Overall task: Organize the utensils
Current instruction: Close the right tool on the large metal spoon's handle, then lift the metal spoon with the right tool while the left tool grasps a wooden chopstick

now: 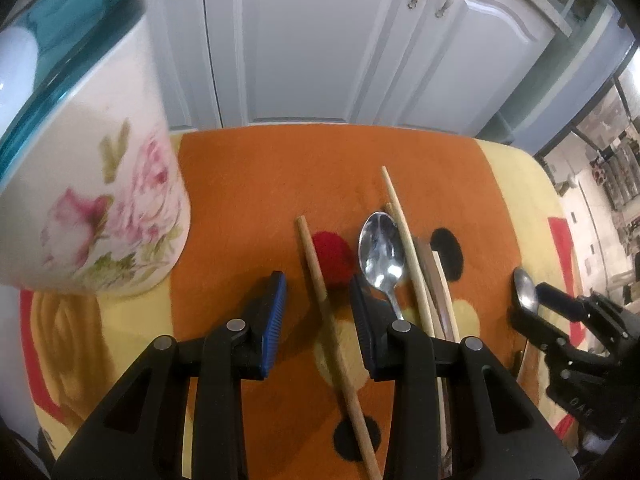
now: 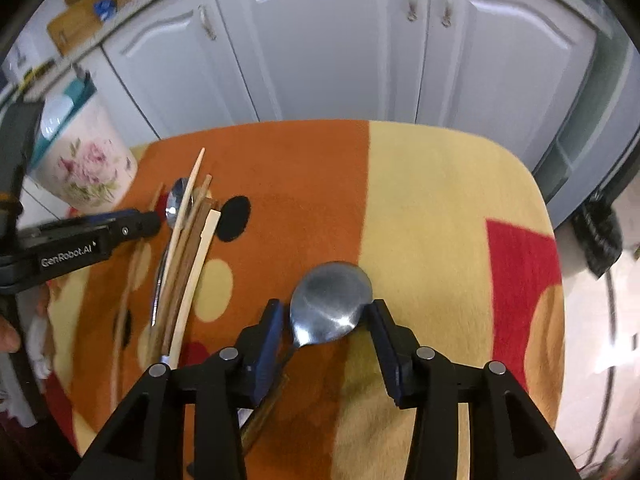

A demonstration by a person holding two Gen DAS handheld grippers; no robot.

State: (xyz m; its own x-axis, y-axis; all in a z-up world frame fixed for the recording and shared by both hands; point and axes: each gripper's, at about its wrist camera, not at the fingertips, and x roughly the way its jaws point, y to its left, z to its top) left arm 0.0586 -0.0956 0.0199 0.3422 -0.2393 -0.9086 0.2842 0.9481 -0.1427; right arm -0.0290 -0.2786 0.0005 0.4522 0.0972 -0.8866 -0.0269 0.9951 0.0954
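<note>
Presently the left gripper (image 1: pixel 320 320) is pointing steeply down over a fleece blanket (image 2: pixel 440 200) patterned in orange, yellow, red and black, which is covering the work surface. Its jaws are standing moderately apart, and a single wooden chopstick (image 1: pixel 316 272) is lying on the blanket and passing lengthwise between the blue pads. It is running closer to the right pad, and neither pad is visibly pressing on it.

Just right of that gripper, a bundle of chopsticks (image 1: pixel 416 280) in pale and dark wood is lying roughly parallel, with a steel spoon (image 1: pixel 380 252) resting bowl-up against its left side, the bowl at the far end.

At far left a floral ceramic utensil holder (image 1: pixel 100 208) with a teal rim is standing upright on the blanket, well apart from the bundle.

The right gripper (image 2: pixel 326 312) is working at the near middle of the blanket, well right of the bundle. A second spoon (image 2: pixel 332 296) is sitting bowl-down between its fingertips. The right fingertip (image 2: pixel 380 320) is touching the bowl's rim, while the left one is sitting just beside the neck; whether the jaws are actually clamping the spoon cannot be told.

White cabinet doors (image 1: pixel 304 40) are filling the far background.
</note>
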